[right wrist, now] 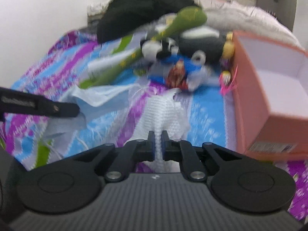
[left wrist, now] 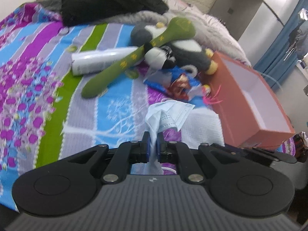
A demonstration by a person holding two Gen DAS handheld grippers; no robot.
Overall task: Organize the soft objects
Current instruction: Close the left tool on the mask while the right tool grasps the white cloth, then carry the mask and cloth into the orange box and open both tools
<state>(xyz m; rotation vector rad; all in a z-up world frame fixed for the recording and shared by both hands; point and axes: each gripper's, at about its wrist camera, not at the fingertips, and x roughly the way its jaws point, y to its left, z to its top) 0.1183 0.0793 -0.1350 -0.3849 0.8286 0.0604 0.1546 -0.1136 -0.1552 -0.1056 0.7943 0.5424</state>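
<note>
My left gripper [left wrist: 153,135] is shut on a crumpled light blue face mask [left wrist: 169,113], which hangs lifted off the bedspread. My right gripper [right wrist: 157,134] is shut on a white knitted cloth [right wrist: 161,111], bunched up between its pads. In the right wrist view the mask [right wrist: 100,96] shows at the left, beside a black finger [right wrist: 57,107] of the left gripper. Farther back lie a long green sock [left wrist: 138,54] and a grey and white penguin plush [left wrist: 182,52]. An open orange box [left wrist: 256,100] with a white inside stands to the right.
The colourful striped bedspread [left wrist: 38,77] covers the bed. A white cylinder [left wrist: 102,59] lies under the sock. Blue and red wrappers [left wrist: 173,81] sit in front of the plush. A black garment [left wrist: 111,0] and a grey fuzzy blanket [left wrist: 211,25] are piled at the back.
</note>
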